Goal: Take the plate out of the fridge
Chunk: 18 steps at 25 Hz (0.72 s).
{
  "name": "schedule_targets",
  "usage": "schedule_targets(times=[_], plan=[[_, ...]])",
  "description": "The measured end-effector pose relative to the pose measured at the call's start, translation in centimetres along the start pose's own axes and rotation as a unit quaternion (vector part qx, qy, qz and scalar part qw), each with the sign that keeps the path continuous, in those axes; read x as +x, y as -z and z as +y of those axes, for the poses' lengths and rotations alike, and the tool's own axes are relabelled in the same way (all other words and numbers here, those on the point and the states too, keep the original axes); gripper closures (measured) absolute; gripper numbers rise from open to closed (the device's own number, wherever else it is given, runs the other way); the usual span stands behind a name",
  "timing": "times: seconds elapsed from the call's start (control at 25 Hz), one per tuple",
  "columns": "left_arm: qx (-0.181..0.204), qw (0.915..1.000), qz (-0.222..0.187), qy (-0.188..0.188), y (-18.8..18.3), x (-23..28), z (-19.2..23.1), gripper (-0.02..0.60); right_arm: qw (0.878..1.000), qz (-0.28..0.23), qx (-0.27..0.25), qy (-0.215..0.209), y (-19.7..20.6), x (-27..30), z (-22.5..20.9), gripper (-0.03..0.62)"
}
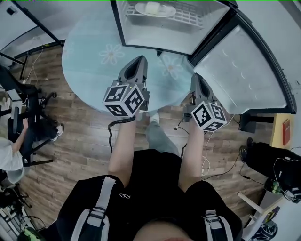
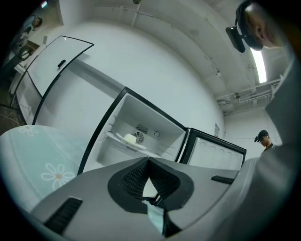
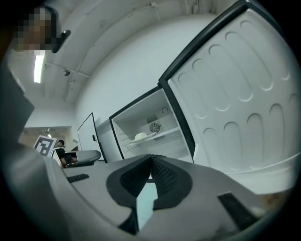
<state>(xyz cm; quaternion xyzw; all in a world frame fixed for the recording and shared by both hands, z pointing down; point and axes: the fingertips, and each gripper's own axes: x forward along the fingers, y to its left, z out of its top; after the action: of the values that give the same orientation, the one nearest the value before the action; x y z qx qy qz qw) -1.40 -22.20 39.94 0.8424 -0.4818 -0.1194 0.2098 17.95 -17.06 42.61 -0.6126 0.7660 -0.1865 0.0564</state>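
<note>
A white plate (image 1: 155, 10) with a pale lump of food on it rests on the wire shelf inside the open fridge (image 1: 188, 40). The plate (image 2: 130, 140) also shows in the left gripper view, and the plate (image 3: 141, 136) is small in the right gripper view. My left gripper (image 1: 140, 60) is held in front of the fridge, below the opening, shut with nothing between its tips. My right gripper (image 1: 197, 77) hangs beside it to the right, near the open door (image 1: 254, 70), also shut and empty. Both are well short of the shelf.
A pale blue round rug with flower prints (image 1: 94, 56) lies in front of the fridge on a wooden floor. A chair and a seated person (image 1: 14, 136) are at the left. Bags and cables (image 1: 273, 164) lie at the right.
</note>
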Motion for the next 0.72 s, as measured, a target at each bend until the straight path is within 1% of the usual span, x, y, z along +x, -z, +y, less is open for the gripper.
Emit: schedule_targets(times=[0.16, 0.36, 0.52, 0.6, 0.72], plan=[[0.012, 0.9998, 0.002, -0.015, -0.7, 2.3, 0.7, 0.586, 1.000, 0.007, 0.024, -0.018, -0.4, 3.6, -0.9, 0.589], [0.005, 0.9997, 0.001, -0.025, -1.6, 5.5, 0.7, 0.586, 0.998, 0.011, 0.024, -0.050, -1.9, 7.0, -1.0, 0.589], [0.005, 0.9982, 0.000, -0.059, -2.3, 7.8, 1.0, 0.584, 0.997, 0.011, 0.027, -0.065, -3.9, 9.1, -2.2, 0.589], [0.002, 0.9981, 0.001, -0.062, -2.8, 8.4, 0.9, 0.584, 0.996, 0.007, 0.031, -0.088, -5.0, 9.9, -2.1, 0.589], [0.001, 0.9975, -0.003, -0.071, -3.8, 8.4, 1.2, 0.584, 0.990, 0.008, 0.021, -0.139, -5.5, 11.3, 0.1, 0.589]])
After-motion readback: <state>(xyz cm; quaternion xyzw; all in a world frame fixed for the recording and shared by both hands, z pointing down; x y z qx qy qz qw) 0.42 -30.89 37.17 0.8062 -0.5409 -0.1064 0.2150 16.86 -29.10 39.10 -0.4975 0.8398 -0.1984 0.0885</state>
